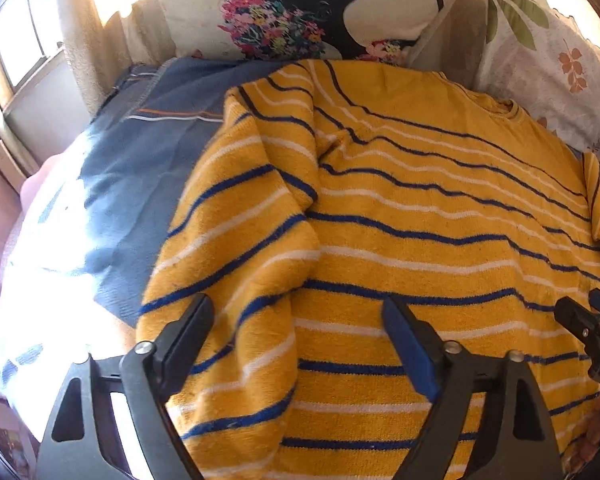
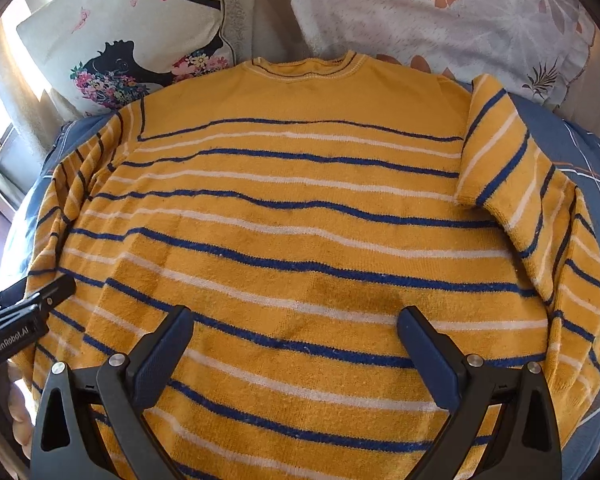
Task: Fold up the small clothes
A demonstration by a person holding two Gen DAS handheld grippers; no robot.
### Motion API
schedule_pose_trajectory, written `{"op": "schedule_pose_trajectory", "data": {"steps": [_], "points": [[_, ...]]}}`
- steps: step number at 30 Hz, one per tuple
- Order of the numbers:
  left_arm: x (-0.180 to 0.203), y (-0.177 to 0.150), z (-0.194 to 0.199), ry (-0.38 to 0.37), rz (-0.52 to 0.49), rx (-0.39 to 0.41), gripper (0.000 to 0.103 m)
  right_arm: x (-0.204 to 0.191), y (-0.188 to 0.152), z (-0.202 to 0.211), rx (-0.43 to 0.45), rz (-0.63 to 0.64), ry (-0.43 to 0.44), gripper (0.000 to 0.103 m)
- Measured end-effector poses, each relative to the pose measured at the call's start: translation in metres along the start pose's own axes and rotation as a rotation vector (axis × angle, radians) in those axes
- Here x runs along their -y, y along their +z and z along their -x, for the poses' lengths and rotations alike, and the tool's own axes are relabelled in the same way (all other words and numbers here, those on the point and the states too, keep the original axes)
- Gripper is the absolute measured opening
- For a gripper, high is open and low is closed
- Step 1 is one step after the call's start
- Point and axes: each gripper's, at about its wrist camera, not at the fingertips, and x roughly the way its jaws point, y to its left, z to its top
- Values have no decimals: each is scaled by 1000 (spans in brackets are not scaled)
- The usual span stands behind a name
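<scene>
A yellow sweater (image 2: 300, 208) with blue and white stripes lies flat on a blue bedspread (image 1: 140, 168), its neck (image 2: 304, 68) at the far end. Its right sleeve (image 2: 496, 152) is folded in over the chest. In the left wrist view the other sleeve (image 1: 252, 216) lies folded over the body. My left gripper (image 1: 296, 314) stands open just above the lower left part of the sweater (image 1: 420, 208), the cloth not pinched. My right gripper (image 2: 296, 316) hangs open over the lower middle of the body. Each gripper shows at the edge of the other's view: the left gripper (image 2: 20, 320), the right gripper (image 1: 592, 328).
A cream pillow with a flower print (image 1: 300, 8) and a white leaf-print pillow (image 2: 480, 12) lean at the head of the bed. A window (image 1: 16, 56) and a curtain are at the far left. A person's hand (image 2: 8, 420) holds the left gripper.
</scene>
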Motion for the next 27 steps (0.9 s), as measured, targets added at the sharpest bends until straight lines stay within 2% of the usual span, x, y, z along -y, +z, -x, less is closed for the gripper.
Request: {"op": "schedule_pose_trajectory", "data": {"steps": [6, 11, 17, 21, 23, 27], "points": [[-6, 16, 54, 75, 55, 83, 82, 9, 9, 42, 144, 34, -35, 103], [9, 19, 77, 82, 41, 68, 82, 22, 17, 79, 220, 67, -30, 103], [39, 11, 89, 50, 12, 50, 82, 40, 3, 100, 247, 86, -40, 103], [60, 6, 93, 35, -9, 46, 82, 59, -3, 107, 239, 72, -29, 103], [69, 4, 95, 27, -14, 43, 82, 72, -3, 108, 209, 57, -23, 103], [85, -1, 95, 17, -30, 32, 82, 100, -6, 112, 191, 47, -66, 96]]}}
